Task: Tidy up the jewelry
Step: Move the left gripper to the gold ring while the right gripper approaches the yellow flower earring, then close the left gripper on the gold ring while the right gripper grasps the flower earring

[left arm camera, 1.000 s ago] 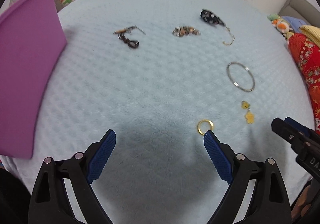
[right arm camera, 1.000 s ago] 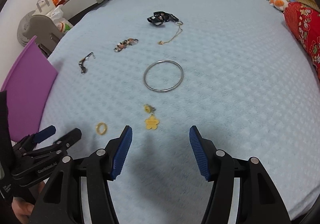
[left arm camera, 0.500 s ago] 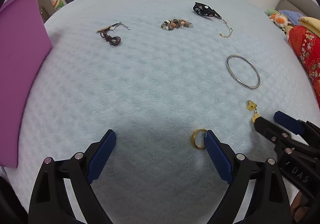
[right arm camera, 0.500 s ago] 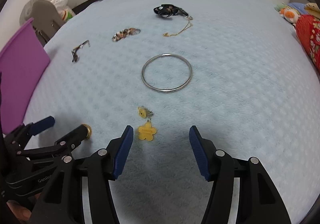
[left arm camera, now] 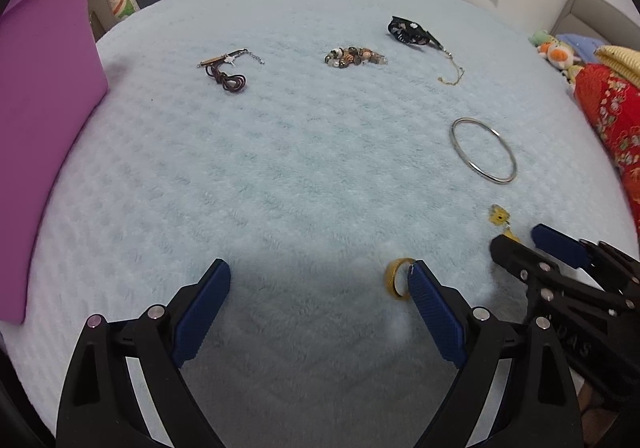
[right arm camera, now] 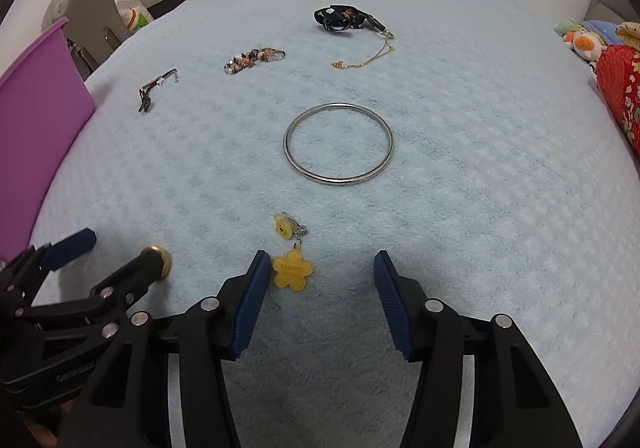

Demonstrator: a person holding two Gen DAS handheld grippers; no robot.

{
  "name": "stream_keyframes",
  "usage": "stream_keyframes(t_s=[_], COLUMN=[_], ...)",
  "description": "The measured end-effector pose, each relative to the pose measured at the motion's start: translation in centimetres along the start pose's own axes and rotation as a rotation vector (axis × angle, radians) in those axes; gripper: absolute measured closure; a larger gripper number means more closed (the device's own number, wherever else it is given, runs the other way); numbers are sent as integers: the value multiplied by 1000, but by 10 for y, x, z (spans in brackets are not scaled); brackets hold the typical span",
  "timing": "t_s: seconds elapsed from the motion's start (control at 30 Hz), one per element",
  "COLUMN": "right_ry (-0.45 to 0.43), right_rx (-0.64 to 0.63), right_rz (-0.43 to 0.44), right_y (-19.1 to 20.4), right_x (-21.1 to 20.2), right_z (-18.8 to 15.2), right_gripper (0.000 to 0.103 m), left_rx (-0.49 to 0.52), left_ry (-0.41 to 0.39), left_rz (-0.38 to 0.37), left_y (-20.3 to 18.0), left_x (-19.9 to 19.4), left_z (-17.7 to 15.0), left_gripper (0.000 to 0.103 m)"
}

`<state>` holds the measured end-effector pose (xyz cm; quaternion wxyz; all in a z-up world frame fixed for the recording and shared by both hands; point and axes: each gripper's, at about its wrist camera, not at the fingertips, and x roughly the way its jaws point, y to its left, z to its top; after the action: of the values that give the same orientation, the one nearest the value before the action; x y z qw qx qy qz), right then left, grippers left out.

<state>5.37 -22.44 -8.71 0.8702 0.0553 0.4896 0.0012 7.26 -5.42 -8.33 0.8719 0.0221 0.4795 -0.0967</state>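
Both grippers are held low over the blue blanket point(left arm camera: 280, 168), jaws spread and nothing gripped. The left gripper point(left arm camera: 320, 288) has its right finger touching the gold ring point(left arm camera: 396, 280), which stands tilted on edge in the pile. The right gripper point(right arm camera: 318, 276) has the yellow flower charm point(right arm camera: 292, 268) just inside its left finger. The silver bangle point(right arm camera: 338, 142), beaded bracelet point(right arm camera: 254, 56), cord necklace point(left arm camera: 226, 74) and black strap with chain point(right arm camera: 348, 20) lie farther off; the purple bin point(left arm camera: 36, 128) stands at the left. Risk is judged as follows: the ring could be tipped or pushed into the fleece if closed off-centre, and the two grippers, being near, could collide
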Motion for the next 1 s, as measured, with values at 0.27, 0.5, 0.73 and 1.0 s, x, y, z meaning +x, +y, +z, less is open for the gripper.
stream_keyframes(t_s=[0.27, 0.5, 0.73, 1.0], right_ry=[14, 29, 19, 8], right_rx=[-31, -32, -27, -80], right_rz=[4, 15, 3, -33], right_y=[2, -1, -2, 9], right_x=[-4, 0, 6, 6], right_z=[0, 1, 1, -1], right_gripper=[51, 51, 53, 60], left_rx=[69, 64, 72, 85], left_ry=[-12, -10, -33, -47], left_rz=[-6, 8, 31, 20], left_y=[-12, -13, -16, -18], left_x=[-5, 6, 9, 4], left_z=[-6, -4, -7, -10], left_gripper=[16, 17, 16, 28])
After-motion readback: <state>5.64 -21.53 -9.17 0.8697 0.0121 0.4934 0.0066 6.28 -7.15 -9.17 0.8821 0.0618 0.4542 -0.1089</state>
